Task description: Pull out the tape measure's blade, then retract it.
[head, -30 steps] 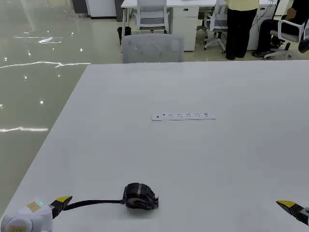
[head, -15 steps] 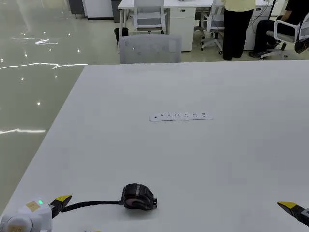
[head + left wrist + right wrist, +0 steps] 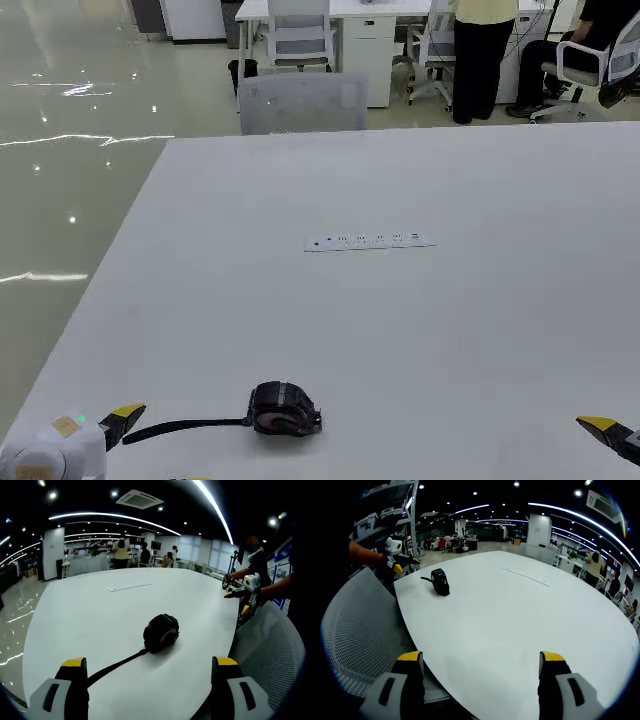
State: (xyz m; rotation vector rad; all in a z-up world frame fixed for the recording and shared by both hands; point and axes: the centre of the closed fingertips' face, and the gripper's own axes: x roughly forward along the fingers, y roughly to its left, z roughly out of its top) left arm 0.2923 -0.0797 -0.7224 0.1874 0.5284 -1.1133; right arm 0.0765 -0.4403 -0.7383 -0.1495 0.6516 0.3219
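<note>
1. Table (image 3: 400,330): smooth, matt white top.
2. Tape measure (image 3: 283,409): black case, plastic-looking, slight sheen; its strap (image 3: 185,428) is matt black.
3. Floor (image 3: 70,150): glossy, mirroring bright streaks of light.
4. Chair (image 3: 300,103): grey mesh back, open weave.
5. Power strip (image 3: 368,241): smooth white plastic.
6. Left gripper (image 3: 150,665): white plastic jaws, yellow tips.

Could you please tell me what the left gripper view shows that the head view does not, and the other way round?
Left gripper view: the ceiling air-conditioning unit, a mesh chair back at the table's near edge, and the left gripper with its open jaws on either side of the black strap. Head view: the grey chair at the table's far side and the glossy floor. Both: the tape measure, its strap, the power strip and the white table.
</note>
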